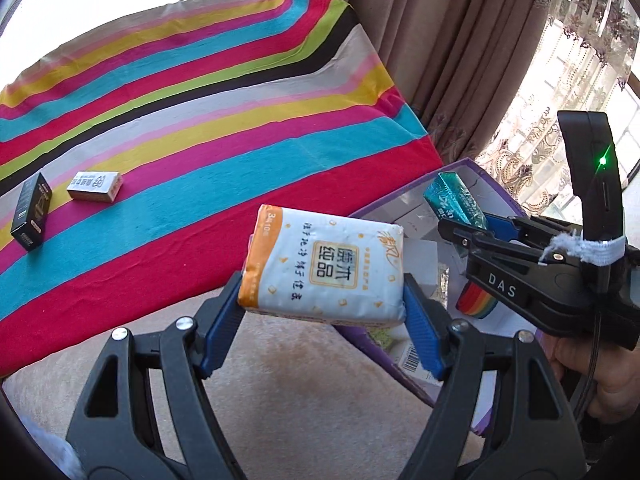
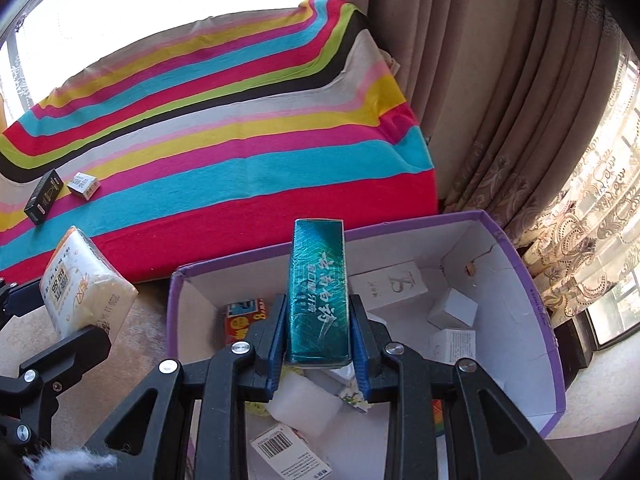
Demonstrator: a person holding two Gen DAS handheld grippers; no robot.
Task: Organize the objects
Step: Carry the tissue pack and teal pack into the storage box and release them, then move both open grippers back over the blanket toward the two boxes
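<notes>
My left gripper (image 1: 324,304) is shut on a white and orange tissue pack (image 1: 324,268) and holds it in the air beside the purple box's left rim; the pack also shows in the right wrist view (image 2: 86,280). My right gripper (image 2: 318,328) is shut on a teal box (image 2: 318,292), upright above the open purple box (image 2: 536,280); it shows in the left wrist view (image 1: 456,202) too. A black box (image 1: 32,212) and a silver box (image 1: 94,186) lie on the striped cloth (image 1: 224,128) at the left.
The purple box (image 1: 500,196) stands on the beige floor and holds several small white cartons (image 2: 452,308), a red-orange pack (image 2: 244,318) and a barcoded carton (image 2: 284,452). Curtains (image 2: 480,80) hang behind on the right.
</notes>
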